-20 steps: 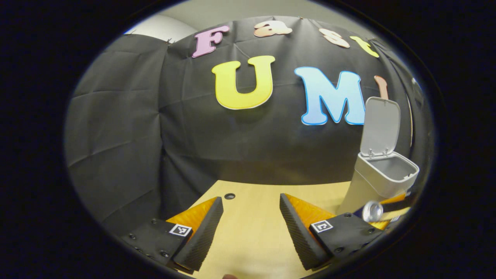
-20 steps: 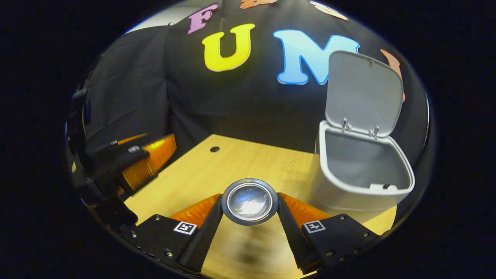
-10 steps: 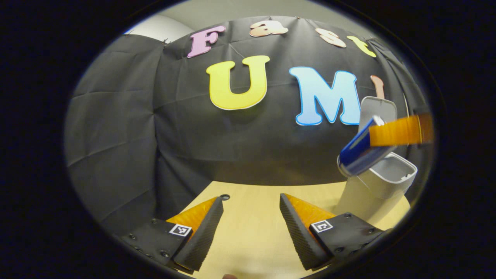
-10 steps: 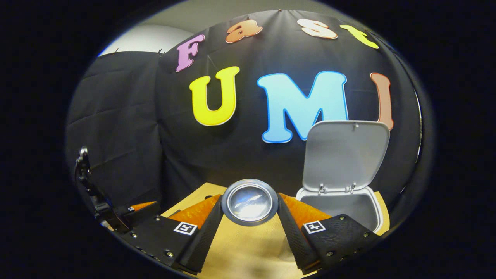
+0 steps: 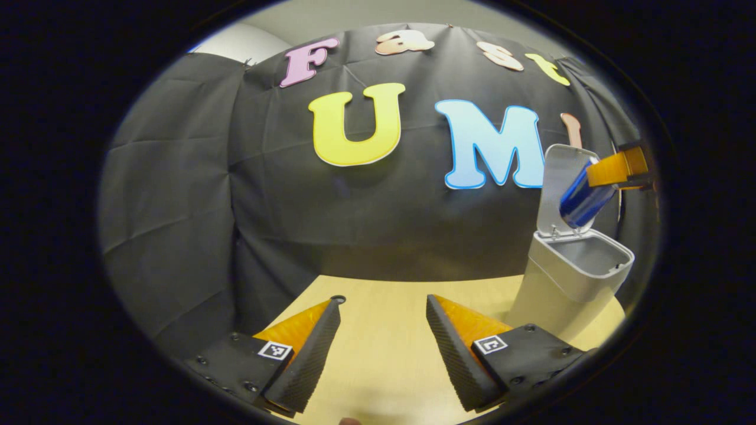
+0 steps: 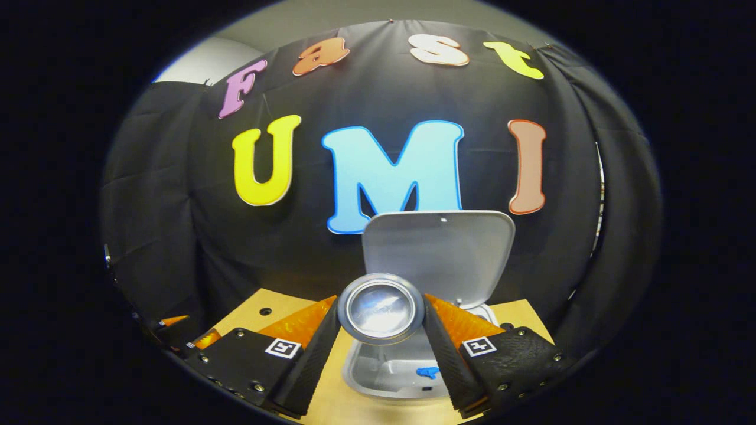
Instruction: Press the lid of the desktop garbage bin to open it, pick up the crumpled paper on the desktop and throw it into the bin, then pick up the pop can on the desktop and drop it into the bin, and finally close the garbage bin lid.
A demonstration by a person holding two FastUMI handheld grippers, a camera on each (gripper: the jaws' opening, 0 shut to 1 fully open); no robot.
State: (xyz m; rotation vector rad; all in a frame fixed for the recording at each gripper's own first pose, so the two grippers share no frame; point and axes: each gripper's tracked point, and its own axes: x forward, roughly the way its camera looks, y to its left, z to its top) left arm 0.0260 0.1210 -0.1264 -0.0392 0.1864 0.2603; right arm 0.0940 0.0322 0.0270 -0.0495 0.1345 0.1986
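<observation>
While clamped in right tongs (image 6: 381, 330), can (image 6: 381, 307) over bin (image 6: 378, 378)

Ridged fingers (image 5: 307, 360) — screwed, square-marked mounts

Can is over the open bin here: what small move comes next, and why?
Probably open the right gripper to drop the pop can: both fingers clamp it above the bin, whose lid stands upright.

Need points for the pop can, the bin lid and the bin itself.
pop can (image 6: 381, 307): right gripper view, its round end, held between the fingers.
bin lid (image 6: 440, 251): right gripper view, inner face, standing open.
bin (image 5: 558, 298): left gripper view, outer side wall.
</observation>
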